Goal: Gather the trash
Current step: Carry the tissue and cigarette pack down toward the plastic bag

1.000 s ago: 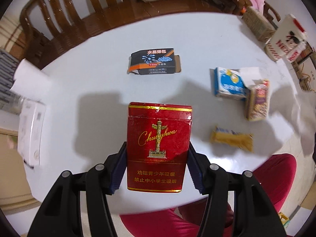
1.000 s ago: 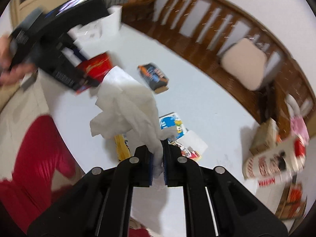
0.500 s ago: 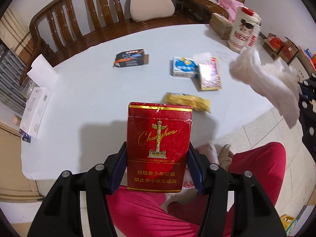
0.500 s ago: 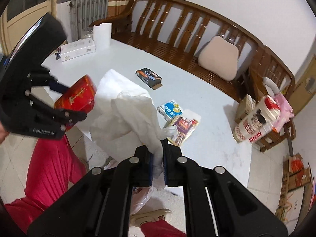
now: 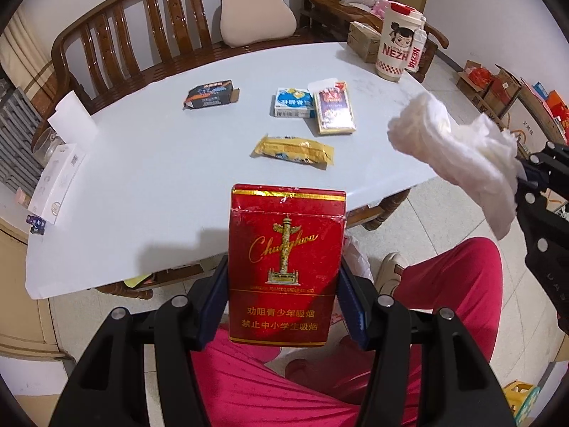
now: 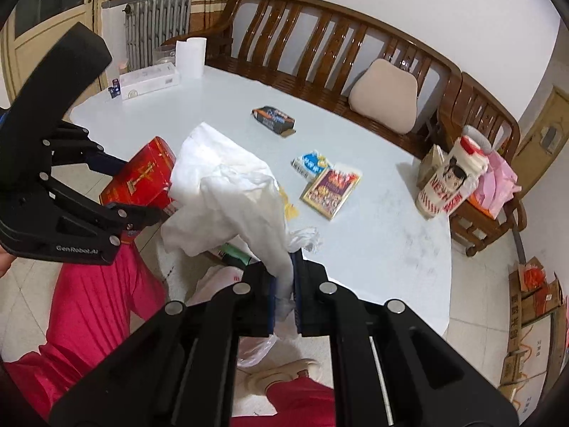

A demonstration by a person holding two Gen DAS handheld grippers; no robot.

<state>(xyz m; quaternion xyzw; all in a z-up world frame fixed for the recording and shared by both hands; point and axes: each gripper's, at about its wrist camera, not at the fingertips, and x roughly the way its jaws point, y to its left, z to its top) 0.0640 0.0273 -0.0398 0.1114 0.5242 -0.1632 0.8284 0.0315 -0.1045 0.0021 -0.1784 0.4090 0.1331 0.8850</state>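
Note:
My left gripper (image 5: pixel 281 295) is shut on a red cigarette pack (image 5: pixel 286 267) and holds it in the air off the table's near edge, above red-trousered legs. It also shows in the right wrist view (image 6: pixel 142 178). My right gripper (image 6: pixel 283 284) is shut on a crumpled white tissue (image 6: pixel 227 195), also visible in the left wrist view (image 5: pixel 455 156). On the white table (image 5: pixel 160 163) lie a black box (image 5: pixel 209 93), a blue-white pack (image 5: pixel 293 102), a purple-yellow pack (image 5: pixel 334 112) and a yellow wrapper (image 5: pixel 293 150).
A tall NEZHA cup (image 5: pixel 396 48) stands at the table's far right. A white box (image 5: pixel 57 181) and paper roll (image 5: pixel 73 121) sit at the left edge. A wooden bench (image 5: pixel 160 35) runs behind. A plastic bag (image 6: pixel 256 345) lies on the floor below, cardboard boxes (image 5: pixel 498 89) at the right.
Both grippers have pulled back from over the table toward the near edge, each still holding its item. The table items now look farther away.

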